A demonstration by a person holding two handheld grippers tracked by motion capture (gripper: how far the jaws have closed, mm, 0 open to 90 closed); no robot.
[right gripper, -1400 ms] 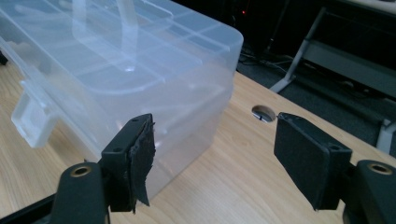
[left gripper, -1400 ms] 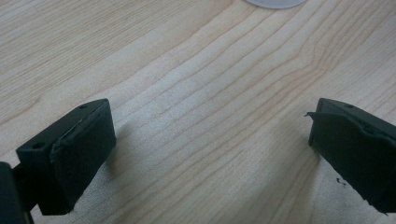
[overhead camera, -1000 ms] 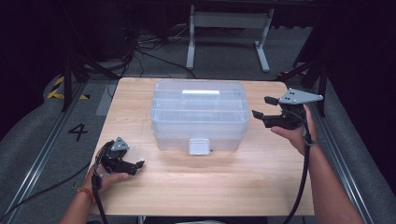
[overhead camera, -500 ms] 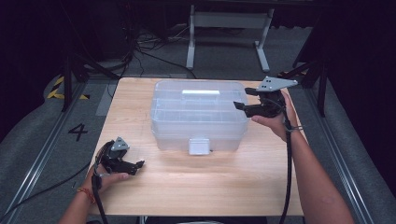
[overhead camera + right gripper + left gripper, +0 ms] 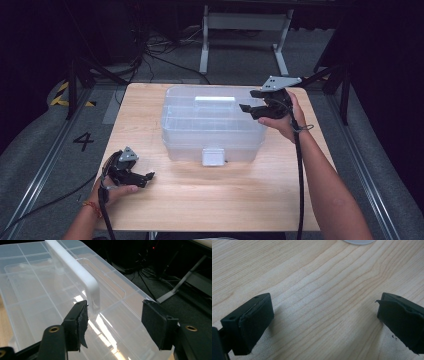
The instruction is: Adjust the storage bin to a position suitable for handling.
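Dark room, wooden table (image 5: pixel 220 200). Clear plastic storage box (image 5: pixel 212 125) at table centre, white latch (image 5: pixel 214 156) on near side. Right gripper (image 5: pixel 256 107) over box's right end, jaws apart beside white handle (image 5: pixel 75 266). Left gripper (image 5: pixel 145 176) low, near-left of box, jaws wide apart.

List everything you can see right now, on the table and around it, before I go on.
Storage box: one, clear plastic, lid shut, middle of the table.
Box handle: one, white, lying flat on the lid.
Front latch: one, white, near side of the box.
Table: one, light wood.
Metal stand: one, grey, on the floor beyond the table.
Floor cables: several, black, beyond the table.
Number 4 marking: one, black, on the floor to the left.
Left gripper: one, black, open, low over the near left of the table.
Right gripper: one, black, open, above the box's right end.
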